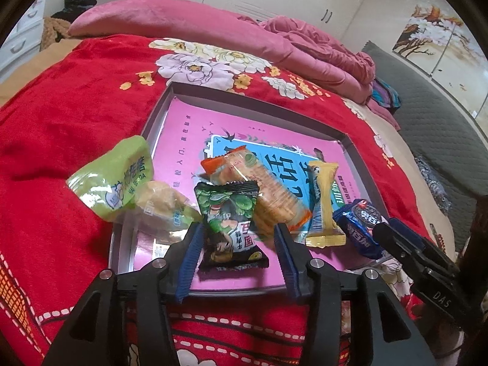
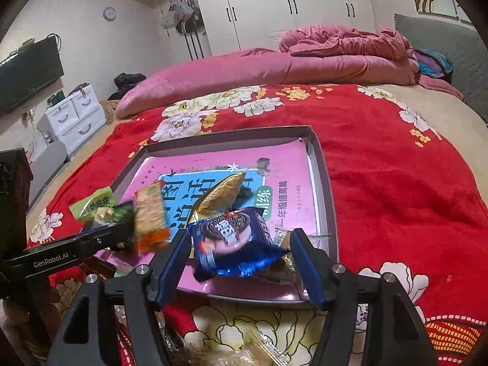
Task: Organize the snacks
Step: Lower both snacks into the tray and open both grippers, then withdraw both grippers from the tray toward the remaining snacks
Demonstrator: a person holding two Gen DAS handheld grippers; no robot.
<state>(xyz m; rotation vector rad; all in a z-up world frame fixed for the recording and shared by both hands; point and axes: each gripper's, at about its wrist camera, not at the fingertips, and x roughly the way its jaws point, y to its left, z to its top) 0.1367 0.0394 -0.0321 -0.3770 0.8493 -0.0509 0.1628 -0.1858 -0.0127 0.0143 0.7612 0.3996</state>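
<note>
the snacks sit bunched at the near end of a shallow tray [image 1: 158,113] that lies on the bed's red blanket [image 1: 76,116], and gathering them in one holder looks like the point of the job. the green packet [image 1: 231,222] lies on the tray's pink floor between the jaws of the left gripper [image 1: 236,247]; those jaws stand apart and no pad seems to press on it, so it reads as just set down rather than carried. the blue cookie pack [image 2: 235,241] lies likewise between the right gripper [image 2: 241,259] jaws, which gape clear of it on both sides. the cracker sleeve [image 1: 265,189] leans across the green packet, and the yellow bar [image 1: 323,201] lies just right of it. a lime bag [image 1: 119,177] hangs over the tray's left wall, with a clear-wrapped bun [image 1: 164,207] touching it.

the left wrist view gives the whole row from lime bag to cookie pack. the right wrist view adds a gold wrapper [image 2: 222,195] beyond the cookie pack and more wrapped things on the blanket near the camera, too blurred to name, probably still waiting to be put in. the far end of the tray holds no snacks.
</note>
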